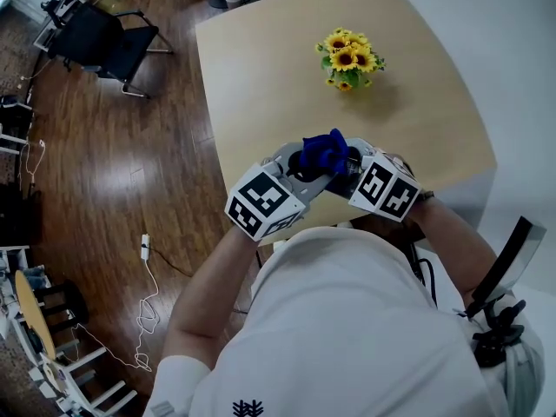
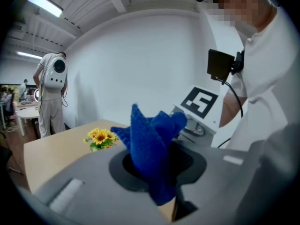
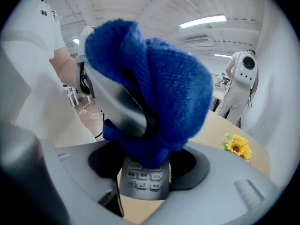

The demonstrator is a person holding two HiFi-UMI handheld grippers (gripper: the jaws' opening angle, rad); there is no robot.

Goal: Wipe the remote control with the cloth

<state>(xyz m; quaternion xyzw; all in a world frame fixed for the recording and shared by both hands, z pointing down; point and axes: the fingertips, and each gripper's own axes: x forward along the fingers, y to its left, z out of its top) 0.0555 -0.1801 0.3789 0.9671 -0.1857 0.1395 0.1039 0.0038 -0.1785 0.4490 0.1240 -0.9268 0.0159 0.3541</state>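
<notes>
My left gripper (image 2: 157, 175) is shut on a blue cloth (image 2: 151, 144), which bunches up out of its jaws. My right gripper (image 3: 143, 170) is shut on a grey remote control (image 3: 143, 181); its button rows show between the jaws. In the right gripper view the blue cloth (image 3: 161, 90) is pressed on the remote's upper part and hides it, with the left gripper's grey finger (image 3: 119, 107) wrapped in it. In the head view both grippers meet above the table's near edge, the cloth (image 1: 325, 149) between them. The remote barely shows there.
A light wooden table (image 1: 261, 76) carries a small bunch of sunflowers (image 1: 347, 59) at its far side. A black chair (image 1: 104, 37) stands on the wood floor at left, and a white cable (image 1: 148, 276) lies there. A person in white stands beyond the table (image 2: 50, 95).
</notes>
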